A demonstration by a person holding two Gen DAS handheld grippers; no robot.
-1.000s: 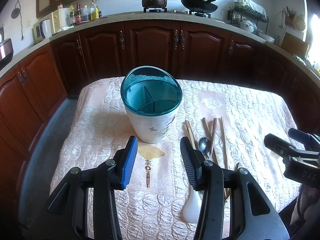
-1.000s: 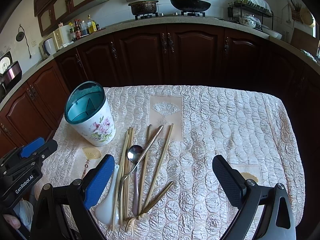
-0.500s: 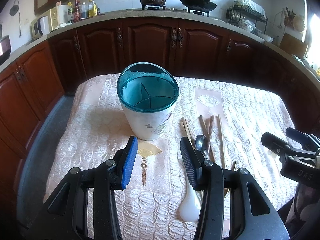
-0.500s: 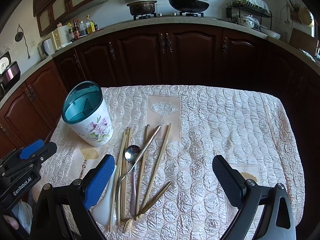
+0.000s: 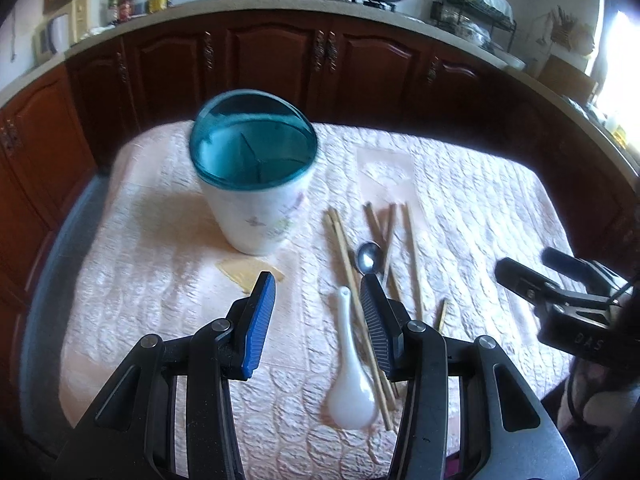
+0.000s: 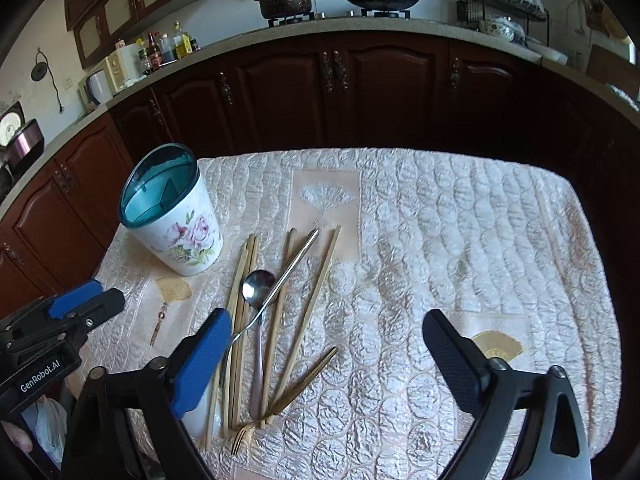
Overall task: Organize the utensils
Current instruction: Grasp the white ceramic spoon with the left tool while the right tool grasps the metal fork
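Nothing is sorted yet: the holder (image 6: pixel 172 212) at centre-left stands empty, while chopsticks (image 6: pixel 244 320), metal spoon (image 6: pixel 258 292) and white spoon (image 5: pixel 352 380) lie on the table (image 6: pixel 460 240). The left claw (image 5: pixel 316 320) hangs part open and empty; the right claw (image 6: pixel 324 360), wide and empty, has just been closing slightly.

Both grippers are black frames with silver screws: the left gripper (image 5: pixel 316 312) and right gripper (image 6: pixel 326 344) each pair a blue ribbed pad with a black one; "GenRobot.AI" lettering marks the left.

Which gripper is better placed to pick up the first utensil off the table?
Right. The right gripper hangs open directly over the chopsticks and metal spoon; the left gripper faces the holder instead.
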